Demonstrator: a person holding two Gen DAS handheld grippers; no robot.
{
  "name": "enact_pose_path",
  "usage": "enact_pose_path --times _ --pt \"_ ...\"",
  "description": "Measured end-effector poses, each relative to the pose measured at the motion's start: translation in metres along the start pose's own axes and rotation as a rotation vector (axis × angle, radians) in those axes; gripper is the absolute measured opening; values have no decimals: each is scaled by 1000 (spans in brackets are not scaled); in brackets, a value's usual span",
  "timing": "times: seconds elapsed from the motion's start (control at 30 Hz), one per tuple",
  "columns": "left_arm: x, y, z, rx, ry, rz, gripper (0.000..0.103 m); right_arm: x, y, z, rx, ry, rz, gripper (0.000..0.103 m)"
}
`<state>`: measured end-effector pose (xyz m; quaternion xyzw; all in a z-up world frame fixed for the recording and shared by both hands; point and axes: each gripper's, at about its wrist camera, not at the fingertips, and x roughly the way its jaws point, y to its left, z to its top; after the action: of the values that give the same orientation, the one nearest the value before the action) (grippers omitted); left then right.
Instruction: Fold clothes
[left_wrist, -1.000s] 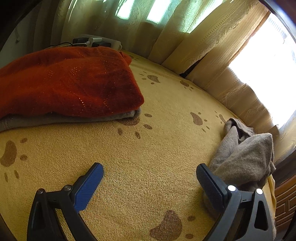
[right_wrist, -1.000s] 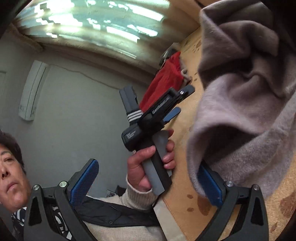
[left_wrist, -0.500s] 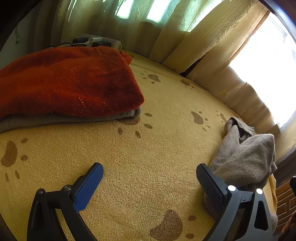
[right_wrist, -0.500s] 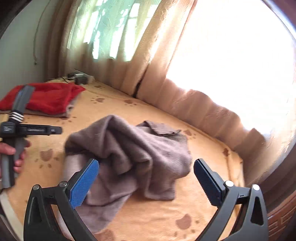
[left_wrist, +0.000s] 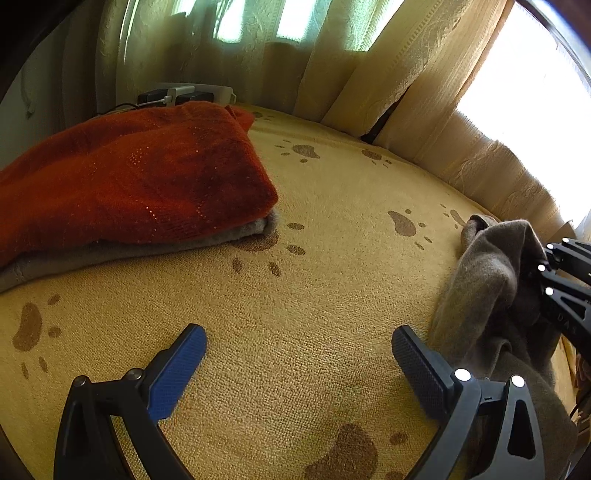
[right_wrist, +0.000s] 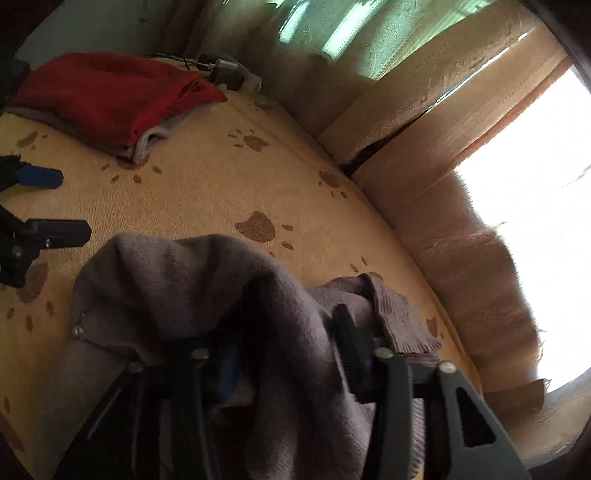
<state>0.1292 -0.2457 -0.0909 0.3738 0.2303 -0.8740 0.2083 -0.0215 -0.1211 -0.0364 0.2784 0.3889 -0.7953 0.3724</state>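
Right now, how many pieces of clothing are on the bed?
3: a red sweater folded atop a grey garment at the far left, and a crumpled grey sweater at the right. More may be hidden.

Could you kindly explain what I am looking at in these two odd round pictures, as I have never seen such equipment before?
No robot is involved: a person carries a hand-held gripper in each hand, and each one has a wide-angle camera looking along its two fingers.

The left camera shows the left hand-held gripper open over a yellow bedspread printed with brown paw marks. A folded red sweater lies on a grey garment, near the curtains.

The right camera shows the right hand-held gripper. Its jaws have just been closing, and they are now shut on a crumpled grey sweater.
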Motion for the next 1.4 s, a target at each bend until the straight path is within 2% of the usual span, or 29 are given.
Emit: enact_pose_path --times 0.1,0.17,0.33,0.5,0.63,0.7,0.8,0.93,1.03,1.07,1.17,1.23,1.33,1.4 --pt "-4 1 -2 2 1 3 102 -20 -26 12 122 -77 25 12" --pt "-2 -2 -3 5 3 7 102 -47 -44 18 197 -161 -8 11" --pt "1 -1 1 3 2 2 102 -138 -64 38 260 -379 -212 11" --pt "-2 -2 -1 10 1 -24 102 -220 -68 62 242 -533 -410 11" --pt "-12 -15 -5 55 -17 -127 102 -280 -69 78 247 -629 -536 11" --pt "-27 -29 -10 117 -71 -178 102 -305 -69 86 248 -656 -588 11" --pt "-69 -49 -24 219 -232 -236 102 -341 -68 100 248 -687 -648 11" --pt "-126 -56 -50 282 -509 -211 102 -379 -61 118 245 -730 -698 11" --pt "-149 -54 -61 282 -628 -202 102 -403 -47 131 222 -767 -721 11" --pt "-151 -53 -60 279 -640 -204 102 -410 -42 135 213 -781 -727 11" --pt "-154 -47 -49 239 -612 -248 102 -430 -25 143 191 -818 -735 11" --pt "-161 -39 -45 202 -568 -345 102 -439 -15 148 175 -829 -739 11" --pt "-186 -28 -55 210 -578 -506 102 -448 -2 152 151 -832 -755 11" --pt "-208 -23 -71 246 -617 -585 102 -452 4 154 144 -830 -759 11"
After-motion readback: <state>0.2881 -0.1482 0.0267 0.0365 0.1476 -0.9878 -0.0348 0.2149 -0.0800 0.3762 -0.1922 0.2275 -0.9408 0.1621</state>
